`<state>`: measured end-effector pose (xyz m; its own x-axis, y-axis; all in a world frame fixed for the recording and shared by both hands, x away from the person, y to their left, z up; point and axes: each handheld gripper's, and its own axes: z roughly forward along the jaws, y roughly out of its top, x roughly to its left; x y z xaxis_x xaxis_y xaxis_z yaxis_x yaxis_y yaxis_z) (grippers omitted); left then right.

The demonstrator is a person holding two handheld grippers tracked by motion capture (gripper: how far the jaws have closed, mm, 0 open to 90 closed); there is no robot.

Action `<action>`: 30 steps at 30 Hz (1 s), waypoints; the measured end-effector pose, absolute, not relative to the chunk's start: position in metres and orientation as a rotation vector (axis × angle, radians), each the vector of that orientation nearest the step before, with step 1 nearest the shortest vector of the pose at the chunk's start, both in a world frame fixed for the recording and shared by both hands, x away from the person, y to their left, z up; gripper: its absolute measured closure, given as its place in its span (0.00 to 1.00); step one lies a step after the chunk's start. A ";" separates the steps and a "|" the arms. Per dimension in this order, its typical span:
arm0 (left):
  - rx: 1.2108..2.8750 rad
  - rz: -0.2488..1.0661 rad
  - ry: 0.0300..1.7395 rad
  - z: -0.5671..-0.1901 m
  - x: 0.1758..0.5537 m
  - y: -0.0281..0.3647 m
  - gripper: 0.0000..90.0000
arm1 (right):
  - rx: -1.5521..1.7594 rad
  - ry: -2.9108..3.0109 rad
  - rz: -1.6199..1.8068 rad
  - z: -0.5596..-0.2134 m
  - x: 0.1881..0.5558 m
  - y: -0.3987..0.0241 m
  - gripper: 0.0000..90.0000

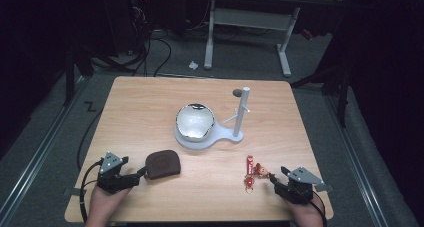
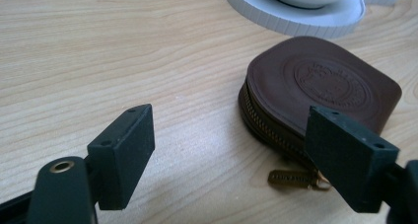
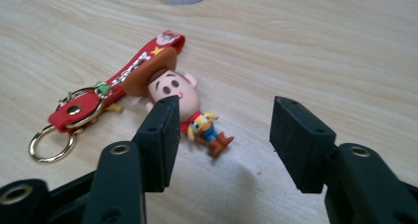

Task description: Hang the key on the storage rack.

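The table (image 2: 123, 51) has a pale wood-grain top with a smooth, matt look. The brown pouch (image 2: 325, 86) looks like smooth leather with an embossed seal, and its zipper (image 2: 268, 128) and pull tab (image 2: 293, 178) are brass-coloured metal. The bowl (image 1: 195, 121) is shiny like polished metal, and its white stand (image 1: 235, 134) looks like matt plastic. The keychain figure (image 3: 185, 98) seems rubbery, with a red strap (image 3: 123, 78) and a glossy golden ring (image 3: 49, 145). The jaws are matt black.

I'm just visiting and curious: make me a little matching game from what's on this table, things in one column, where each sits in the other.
Things:
1. brown pouch
2. cowboy keychain
3. shiny bowl
4. white post

Places:
A. on the white stand's round base
B. just ahead of the left gripper
C. upright at the stand's right end
D. just ahead of the right gripper

Pairs: 1-B, 2-D, 3-A, 4-C
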<state>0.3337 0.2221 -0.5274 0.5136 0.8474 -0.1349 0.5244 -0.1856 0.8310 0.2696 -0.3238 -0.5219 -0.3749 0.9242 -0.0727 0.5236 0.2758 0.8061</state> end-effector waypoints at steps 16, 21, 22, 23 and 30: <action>1.823 0.469 1.100 -0.523 0.333 0.221 0.20 | 1.274 2.153 0.884 -0.506 0.273 -0.312 0.48; 1.800 0.470 1.107 -0.523 0.335 0.222 0.20 | 1.264 2.199 0.882 -0.501 0.274 -0.309 0.49; 1.800 0.470 1.108 -0.523 0.335 0.222 0.20 | 1.264 2.212 0.879 -0.499 0.276 -0.308 0.50; 1.800 0.469 1.108 -0.523 0.335 0.222 0.20 | 1.263 2.224 0.873 -0.498 0.277 -0.307 0.50; 1.798 0.468 1.100 -0.522 0.335 0.223 0.20 | 1.265 2.290 0.828 -0.493 0.287 -0.302 0.50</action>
<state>0.3347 0.2232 -0.5224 0.5237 0.8398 -0.1429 0.4793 -0.1518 0.8644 0.2872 -0.3021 -0.4933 -0.5137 0.8562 -0.0556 0.6229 0.4167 0.6621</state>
